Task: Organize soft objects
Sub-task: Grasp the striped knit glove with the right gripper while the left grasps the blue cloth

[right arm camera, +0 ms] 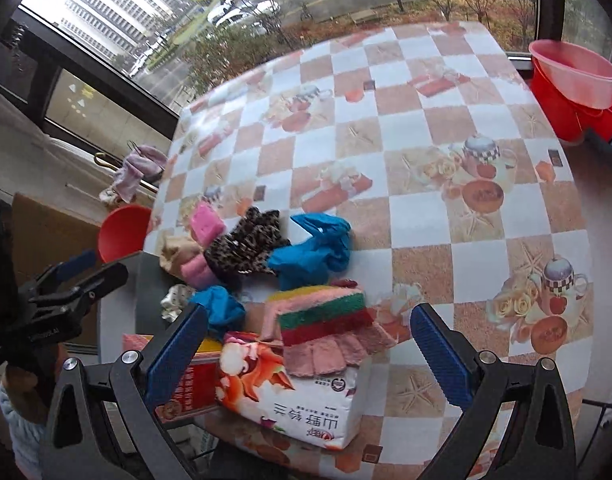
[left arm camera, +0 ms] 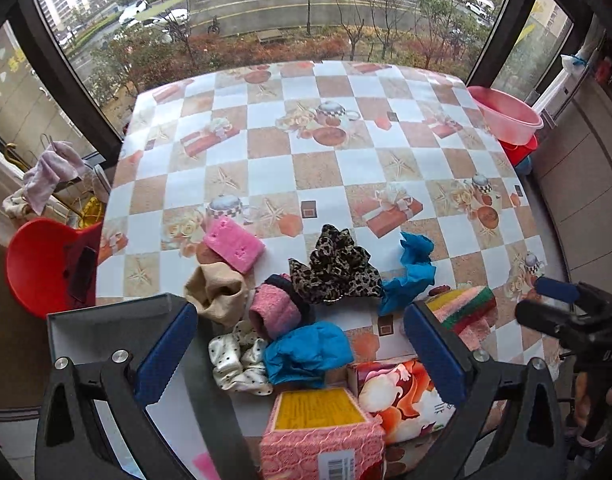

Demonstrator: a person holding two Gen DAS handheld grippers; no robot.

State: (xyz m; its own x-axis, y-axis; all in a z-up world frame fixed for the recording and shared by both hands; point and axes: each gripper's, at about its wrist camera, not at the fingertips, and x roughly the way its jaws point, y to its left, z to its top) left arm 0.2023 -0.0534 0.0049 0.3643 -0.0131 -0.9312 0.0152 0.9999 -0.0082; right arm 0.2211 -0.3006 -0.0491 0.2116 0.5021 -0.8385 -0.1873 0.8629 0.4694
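A checkered, teapot-printed oilcloth surface [left arm camera: 390, 168] stands against a wide dark-framed window [left arm camera: 266, 12] at 12 o'clock, with grey daylight over a wet street.

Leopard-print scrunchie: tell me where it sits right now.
The leopard-print scrunchie lies on the checkered tablecloth in the middle of the pile, between the pink sponge on its left and the blue crumpled cloth on its right.

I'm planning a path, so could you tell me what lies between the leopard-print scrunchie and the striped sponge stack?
A crumpled blue glove lies between the leopard-print scrunchie and the striped sponge stack, clearest in the right wrist view.
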